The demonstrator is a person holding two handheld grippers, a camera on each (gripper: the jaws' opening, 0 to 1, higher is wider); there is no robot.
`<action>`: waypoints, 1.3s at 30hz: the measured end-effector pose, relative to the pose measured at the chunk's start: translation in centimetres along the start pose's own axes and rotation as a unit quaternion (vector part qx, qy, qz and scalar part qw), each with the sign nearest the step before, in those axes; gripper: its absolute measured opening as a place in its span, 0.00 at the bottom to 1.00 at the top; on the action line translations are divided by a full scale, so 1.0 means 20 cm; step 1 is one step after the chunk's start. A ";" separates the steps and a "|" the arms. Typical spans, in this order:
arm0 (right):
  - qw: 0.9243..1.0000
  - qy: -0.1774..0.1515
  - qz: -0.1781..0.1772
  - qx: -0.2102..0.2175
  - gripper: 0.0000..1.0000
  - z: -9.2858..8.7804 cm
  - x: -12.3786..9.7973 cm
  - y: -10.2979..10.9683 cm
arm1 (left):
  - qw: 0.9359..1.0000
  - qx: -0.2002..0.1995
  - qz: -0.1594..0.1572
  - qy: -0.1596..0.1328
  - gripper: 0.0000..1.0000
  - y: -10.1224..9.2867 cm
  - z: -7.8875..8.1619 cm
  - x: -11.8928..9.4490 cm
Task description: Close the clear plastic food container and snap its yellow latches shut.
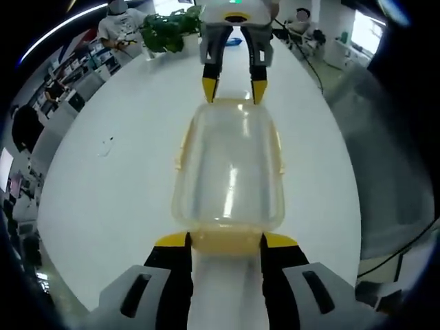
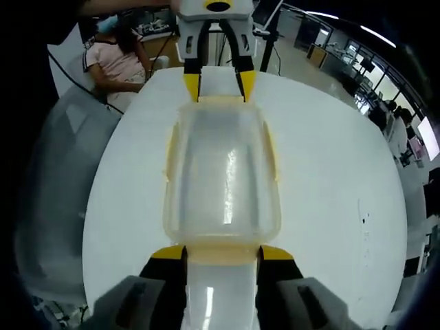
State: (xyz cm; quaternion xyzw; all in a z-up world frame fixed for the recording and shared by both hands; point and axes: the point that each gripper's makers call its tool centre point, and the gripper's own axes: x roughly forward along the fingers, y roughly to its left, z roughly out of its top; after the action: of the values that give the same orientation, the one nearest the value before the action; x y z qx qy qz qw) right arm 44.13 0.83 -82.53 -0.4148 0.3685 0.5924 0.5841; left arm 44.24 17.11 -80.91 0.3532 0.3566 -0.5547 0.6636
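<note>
A: Looking down our left gripper [image 1: 225, 242] now, we've got the clear plastic food container [image 1: 230, 168] lying lengthwise on the white table [image 1: 117, 185], lid seemingly on, one short end right between our jaws.

B: And from the right gripper [image 2: 221, 253] it's the mirror picture: the container [image 2: 221, 172] runs away from us, and the left gripper [image 2: 218, 81] sits at its far end.

A: Likewise, the right gripper [image 1: 232, 88] is at the far end in our left gripper view. So we're bracketing the box end to end, presumably to press both end latches at once while it can't slide.

B: Jaw state?

A: Both pairs stand part-open, about the width of an end latch. The near yellow latch [image 1: 225, 242] lies between the left tips, touching or nearly so. Whether it's truly pinched, we can't tell.

B: Same on our side: the latch [image 2: 221, 253] fills the gap between the right tips, grip uncertain. The long-side latches [image 2: 168, 158] look folded against the walls, though we can't confirm they're snapped.

A: Room to move?

B: Plenty. Bare tabletop on either long side, table edges well apart from the box, people and a plant [image 1: 168, 31] far off.
</note>
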 end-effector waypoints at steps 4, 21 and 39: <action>1.000 -0.006 -0.003 0.002 0.37 -0.02 -0.01 -0.01 | 1.000 0.000 0.003 0.000 0.36 0.01 0.02 0.01; 1.000 -0.005 -0.003 -0.001 0.37 -0.12 -0.05 -0.02 | 1.000 -0.005 0.011 0.008 0.36 0.01 0.13 0.05; 1.000 -0.007 -0.010 -0.002 0.37 -0.25 -0.17 -0.03 | 1.000 0.005 0.023 0.016 0.36 0.01 0.32 0.06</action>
State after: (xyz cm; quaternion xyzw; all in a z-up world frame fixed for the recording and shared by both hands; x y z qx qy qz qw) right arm 44.90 -5.14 -81.23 -0.4152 0.3595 0.5902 0.5917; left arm 45.03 11.07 -78.70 0.3733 0.3561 -0.5357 0.6685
